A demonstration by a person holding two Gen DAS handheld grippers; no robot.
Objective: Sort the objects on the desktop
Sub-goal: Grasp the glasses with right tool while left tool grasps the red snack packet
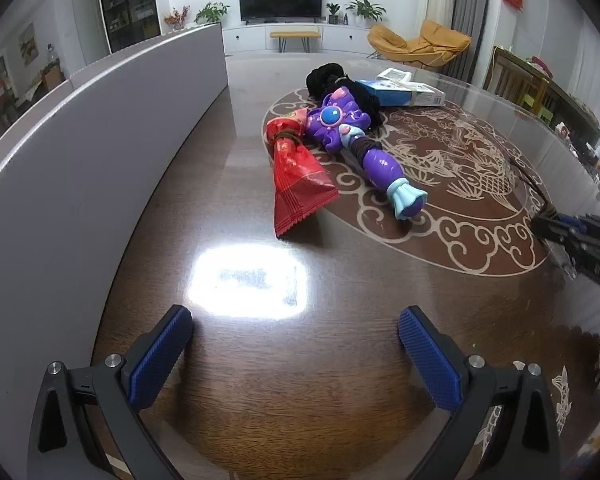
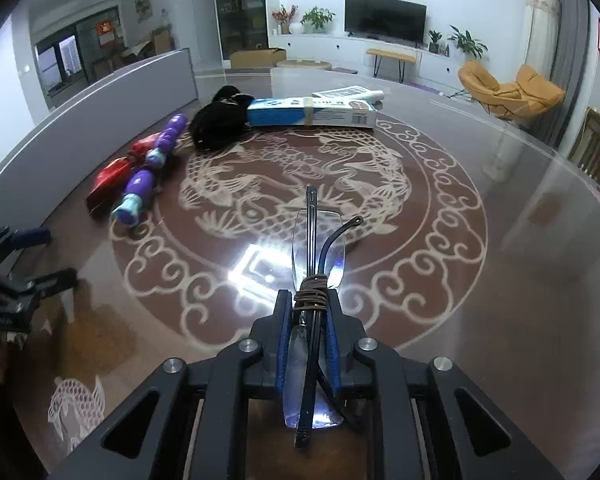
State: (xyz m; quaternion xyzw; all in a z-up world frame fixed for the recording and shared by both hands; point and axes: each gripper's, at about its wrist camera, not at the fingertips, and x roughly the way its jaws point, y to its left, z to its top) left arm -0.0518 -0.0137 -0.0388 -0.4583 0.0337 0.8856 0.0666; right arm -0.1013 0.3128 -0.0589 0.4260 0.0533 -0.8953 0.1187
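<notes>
Left wrist view: left gripper (image 1: 296,352), jaws wide apart, empty, lower frame. Red packet (image 1: 296,184), purple toy (image 1: 360,144), black bundle (image 1: 340,84), blue box (image 1: 400,92) unsorted on worktop (image 1: 260,380), centre to upper centre.

Right wrist view: right gripper (image 2: 308,344), jaws clamped on folded glasses (image 2: 316,248), lower centre. Sorting judged barely begun.

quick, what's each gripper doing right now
Left gripper: open, holding nothing, over the table.
Right gripper: shut on folded glasses that are bound with a brown band.
</notes>
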